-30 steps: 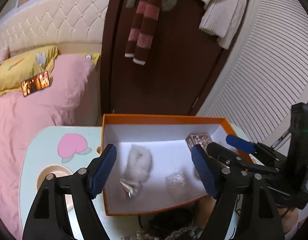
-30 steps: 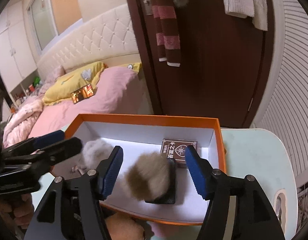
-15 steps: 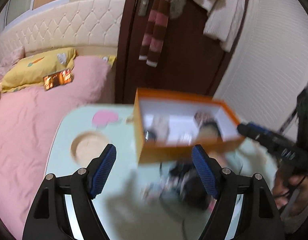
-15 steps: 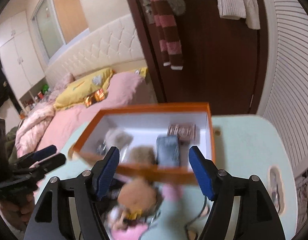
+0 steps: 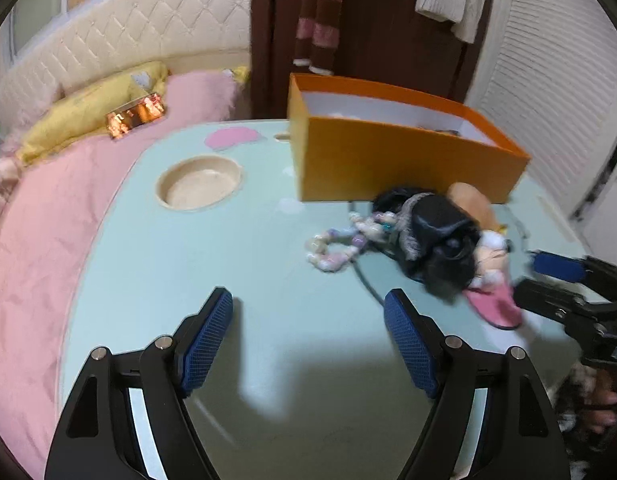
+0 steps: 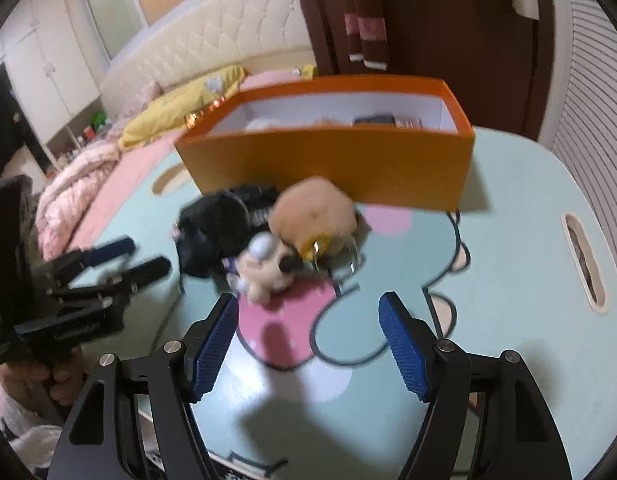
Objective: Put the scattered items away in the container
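The orange box [image 5: 388, 160] stands at the far side of the pale green table [image 5: 188, 280], and a few items show over its rim [image 6: 348, 80]. In front of it lies a heap: a black furry piece [image 5: 436, 240], a pastel bead string [image 5: 336, 246], a tan pompom [image 6: 314, 214] and a small plush doll [image 6: 264, 268]. My left gripper [image 5: 307, 300] is open over bare table, short of the heap and to its left. My right gripper [image 6: 308, 300] is open and empty, just short of the doll. Each gripper also shows in the other's view: the right gripper [image 5: 528, 278], the left gripper [image 6: 146, 255].
A round recess [image 5: 198, 182] is sunk into the table on the left, and a slot handle [image 6: 584, 264] on the right. A bed with a pink blanket [image 5: 36, 220] borders the table's left edge. A dark door [image 5: 380, 40] with hanging clothes stands behind the box.
Both grippers have pulled back from above the box and sunk towards the table in front of it. The fluffy piece between the right jaws is gone, and those jaws stand wider.
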A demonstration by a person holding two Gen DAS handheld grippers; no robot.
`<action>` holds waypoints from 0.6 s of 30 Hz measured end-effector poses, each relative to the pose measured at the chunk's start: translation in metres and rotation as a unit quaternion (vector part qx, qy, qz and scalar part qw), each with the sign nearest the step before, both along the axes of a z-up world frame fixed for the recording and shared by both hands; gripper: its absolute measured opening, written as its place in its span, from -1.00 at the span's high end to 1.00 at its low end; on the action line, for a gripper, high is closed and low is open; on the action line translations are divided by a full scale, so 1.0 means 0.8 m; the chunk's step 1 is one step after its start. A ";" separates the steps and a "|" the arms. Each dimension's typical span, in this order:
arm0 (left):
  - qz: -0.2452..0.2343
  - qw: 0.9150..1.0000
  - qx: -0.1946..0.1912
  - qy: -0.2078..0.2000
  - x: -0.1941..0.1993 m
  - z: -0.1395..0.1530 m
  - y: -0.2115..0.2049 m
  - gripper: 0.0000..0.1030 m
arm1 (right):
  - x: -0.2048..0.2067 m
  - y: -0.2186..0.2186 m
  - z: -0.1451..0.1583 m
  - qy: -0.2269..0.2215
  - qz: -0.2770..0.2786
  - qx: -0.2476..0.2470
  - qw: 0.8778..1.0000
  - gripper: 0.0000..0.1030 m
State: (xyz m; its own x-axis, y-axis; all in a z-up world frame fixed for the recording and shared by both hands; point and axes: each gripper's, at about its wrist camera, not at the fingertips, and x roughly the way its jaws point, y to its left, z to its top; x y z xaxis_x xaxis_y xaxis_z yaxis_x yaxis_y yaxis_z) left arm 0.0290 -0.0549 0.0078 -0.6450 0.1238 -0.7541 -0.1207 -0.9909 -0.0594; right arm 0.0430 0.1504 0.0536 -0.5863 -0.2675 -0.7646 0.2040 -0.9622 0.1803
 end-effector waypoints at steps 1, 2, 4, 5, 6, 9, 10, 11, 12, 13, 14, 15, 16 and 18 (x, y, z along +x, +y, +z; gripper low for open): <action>0.002 1.000 0.002 -0.002 0.000 0.000 -0.001 -0.52 | 0.000 -0.001 -0.003 -0.002 -0.001 0.007 1.000 -0.41; 0.001 1.000 0.008 -0.003 -0.001 0.000 -0.003 -0.52 | 0.000 -0.002 -0.004 0.001 -0.002 0.018 1.000 -0.41; 0.005 1.000 0.009 -0.001 -0.001 -0.001 -0.005 -0.52 | -0.002 -0.008 -0.007 0.011 -0.011 0.062 0.998 -0.41; 0.010 1.000 0.005 -0.001 -0.001 -0.001 -0.005 -0.52 | -0.001 -0.012 -0.009 0.021 -0.016 0.086 0.996 -0.47; 0.015 1.000 0.001 -0.002 -0.001 -0.002 -0.006 -0.52 | 0.001 -0.012 -0.010 0.032 -0.017 0.090 0.995 -0.50; 0.024 1.000 -0.007 -0.001 -0.001 -0.004 -0.007 -0.52 | 0.002 -0.006 -0.014 0.039 -0.026 0.079 0.996 -0.53; 0.026 1.000 -0.008 0.000 -0.001 -0.004 -0.007 -0.52 | 0.003 -0.005 -0.014 0.041 -0.028 0.078 0.996 -0.53; 0.028 1.000 -0.008 0.000 0.000 -0.004 -0.008 -0.52 | 0.003 -0.004 -0.014 0.041 -0.028 0.077 0.996 -0.51; 0.028 1.000 -0.007 0.001 0.000 -0.003 -0.008 -0.52 | 0.004 -0.003 -0.013 0.042 -0.029 0.076 0.996 -0.30; 0.029 1.000 -0.005 0.001 0.001 -0.003 -0.009 -0.52 | 0.005 -0.002 -0.010 0.046 -0.027 0.072 0.996 -0.16; 0.030 1.000 -0.003 0.001 0.002 -0.003 -0.010 -0.52 | 0.007 -0.003 -0.006 0.054 -0.022 0.068 0.996 0.02; 0.031 1.000 -0.001 0.001 0.004 -0.003 -0.011 -0.52 | 0.008 -0.005 -0.001 0.062 -0.017 0.063 0.996 0.11; 0.032 0.999 0.000 0.001 0.004 -0.003 -0.011 -0.52 | 0.008 -0.008 0.006 0.073 -0.009 0.056 0.996 0.13; 0.034 0.999 0.003 0.002 0.005 -0.003 -0.012 -0.52 | 0.012 -0.016 0.019 0.093 0.013 0.035 0.995 0.13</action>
State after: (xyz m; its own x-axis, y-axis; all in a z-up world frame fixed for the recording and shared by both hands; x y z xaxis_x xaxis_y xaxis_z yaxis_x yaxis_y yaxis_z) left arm 0.0332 -0.0645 0.0052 -0.6557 0.0835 -0.7504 -0.0536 -0.9965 -0.0641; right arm 0.0525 0.1374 0.0689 -0.7124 -0.2342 -0.6616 0.2526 -0.9651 0.0697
